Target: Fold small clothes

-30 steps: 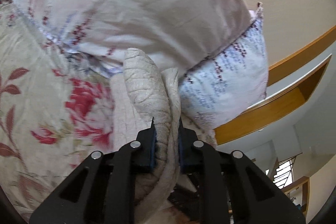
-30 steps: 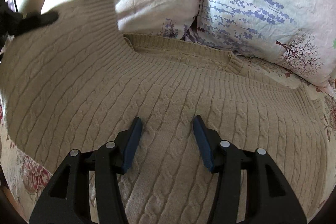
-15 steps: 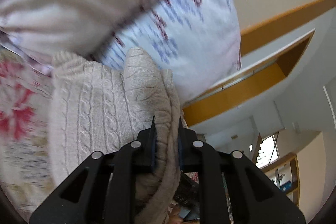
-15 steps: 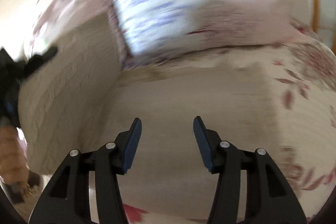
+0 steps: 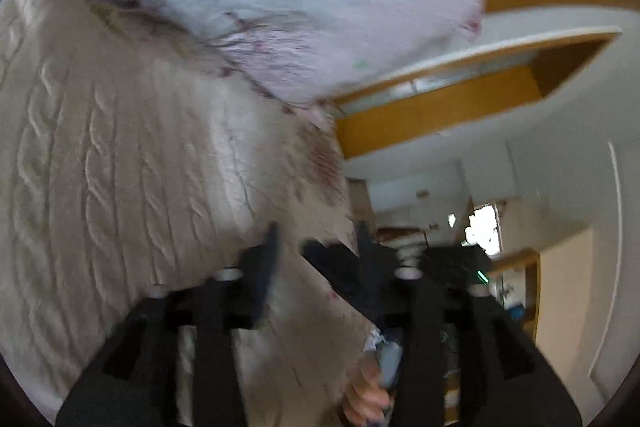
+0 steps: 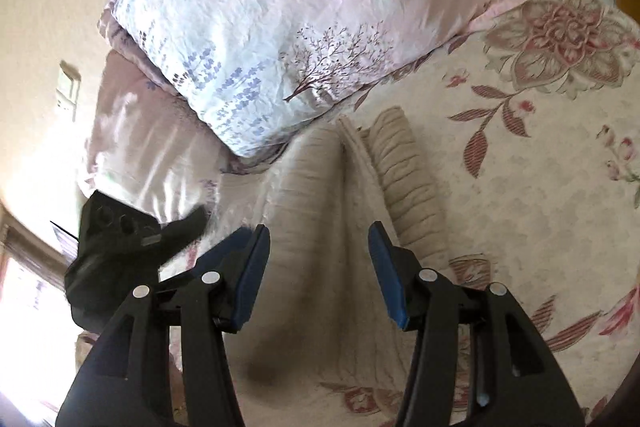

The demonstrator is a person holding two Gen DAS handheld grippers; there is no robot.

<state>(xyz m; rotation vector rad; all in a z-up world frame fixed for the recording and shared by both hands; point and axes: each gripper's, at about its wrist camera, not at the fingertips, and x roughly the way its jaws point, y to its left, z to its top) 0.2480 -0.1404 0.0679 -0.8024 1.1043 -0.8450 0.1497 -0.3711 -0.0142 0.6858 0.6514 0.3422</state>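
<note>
**A:** Which step are you on?

**B:** Mid-fold, I'd say. The beige sweater (image 6: 320, 195) lies on the floral bed cover (image 6: 540, 195) below the pillow (image 6: 280, 27). Left gripper (image 5: 316, 247) and right gripper (image 6: 318, 247) are both released, holding nothing. Next I need to grab an edge.

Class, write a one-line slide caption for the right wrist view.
Open right tongs hover over a beige cable-knit sweater on a floral bedspread, below a pillow.

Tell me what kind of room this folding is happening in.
Most likely a bedroom in a home: a beige cable-knit sweater lies on a floral bedspread, with a printed pillow stacked against the wall. Wood-trimmed shelving shows beyond the bed.
</note>
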